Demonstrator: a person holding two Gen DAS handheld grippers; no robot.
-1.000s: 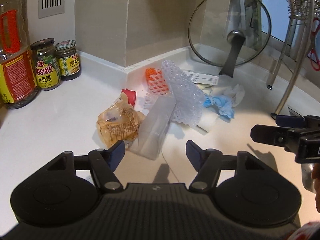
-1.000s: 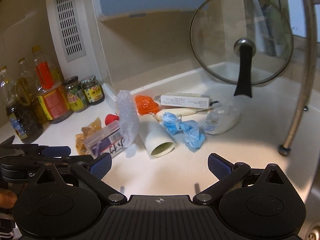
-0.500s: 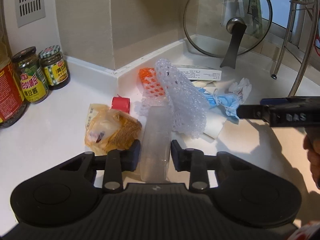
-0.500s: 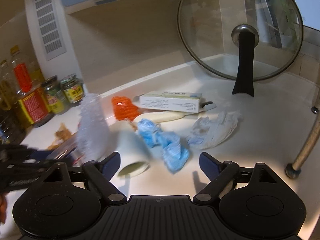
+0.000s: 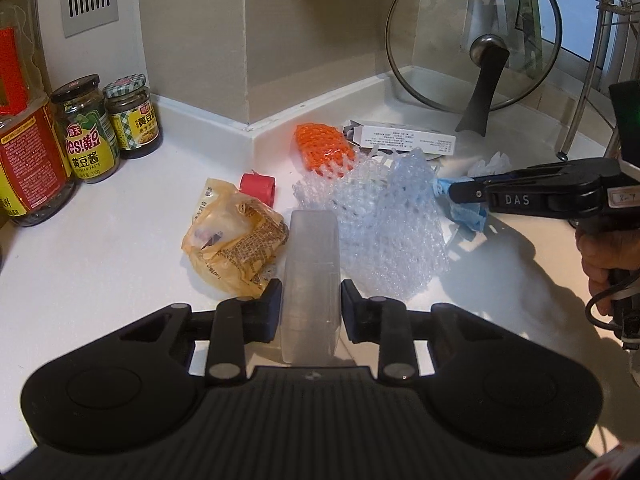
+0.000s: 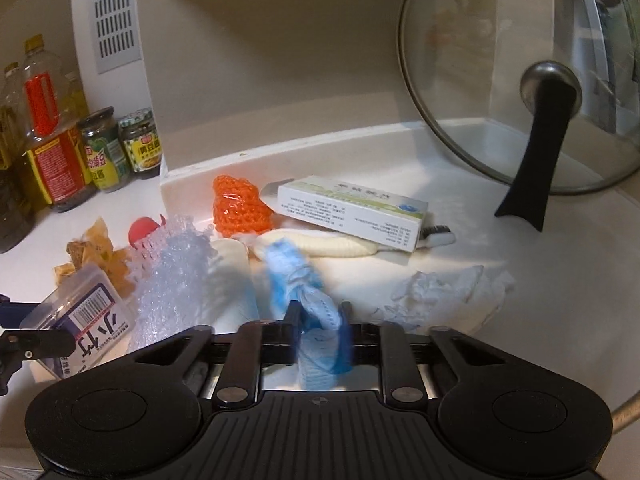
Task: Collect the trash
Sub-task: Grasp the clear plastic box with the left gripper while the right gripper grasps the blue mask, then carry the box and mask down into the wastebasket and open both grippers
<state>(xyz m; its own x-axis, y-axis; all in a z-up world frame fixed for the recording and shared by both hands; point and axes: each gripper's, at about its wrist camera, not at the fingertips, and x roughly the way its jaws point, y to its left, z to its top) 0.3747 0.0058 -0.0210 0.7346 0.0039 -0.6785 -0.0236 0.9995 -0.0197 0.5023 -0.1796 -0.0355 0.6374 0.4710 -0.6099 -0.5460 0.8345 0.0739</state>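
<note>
Warm indoor light, bright glare on white countertop (image 6: 472, 216), hard shadows, fisheye bending at edges, slight motion blur

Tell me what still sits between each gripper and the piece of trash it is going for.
Nothing does. The left gripper is shut on the clear plastic box, and the right gripper, whose jaws have just been closing, is shut on the blue face mask. Where the trash goes is out of view.
</note>
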